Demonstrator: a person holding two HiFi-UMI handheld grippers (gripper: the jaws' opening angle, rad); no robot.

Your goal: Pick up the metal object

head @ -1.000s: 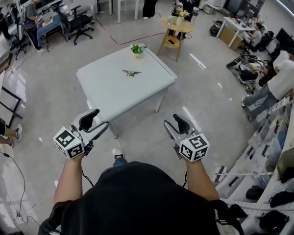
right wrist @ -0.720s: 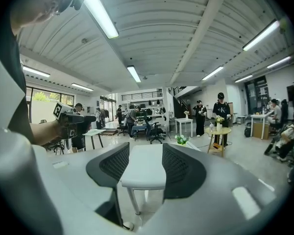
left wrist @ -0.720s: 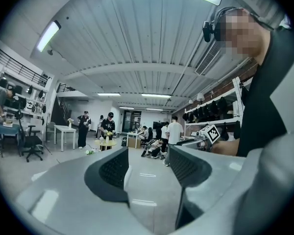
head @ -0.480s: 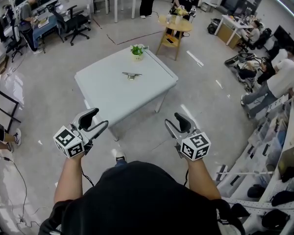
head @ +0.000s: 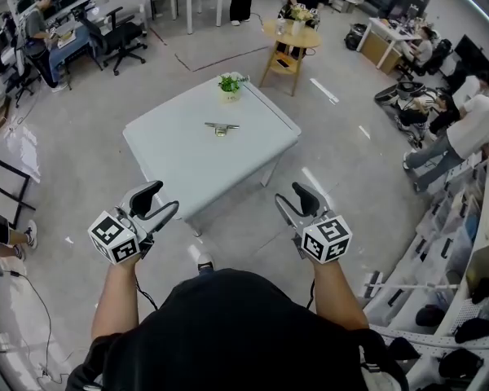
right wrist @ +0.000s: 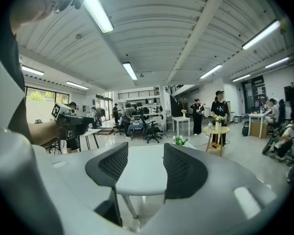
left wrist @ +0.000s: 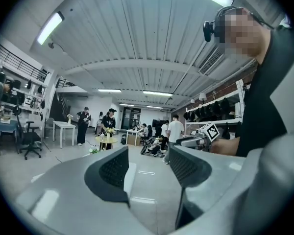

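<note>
Black ribbed pads on the right hand-held gripper [right wrist: 144, 166] stand wide apart with nothing between them. Its jaws have just been opening further, and only the white tabletop [head: 187, 157] shows through the gap. The left hand-held gripper [left wrist: 146, 166] is likewise released and empty, its pads framing bare floor. Both are held out in front of the person, pointing roughly level toward the tabletop and well apart from it. The metal object [head: 221, 127] lies flat near the middle of that tabletop, toward its far side, with a small potted plant [head: 229, 83] at the far edge beyond it. The step in hand looks like the approach, with nothing reached for yet. The next move, as I judge it, calls for closing in on the tabletop. One gripper then has to tip downward over the low, thin object so its open pads straddle it before clenching. The right one seems readied for that.
</note>
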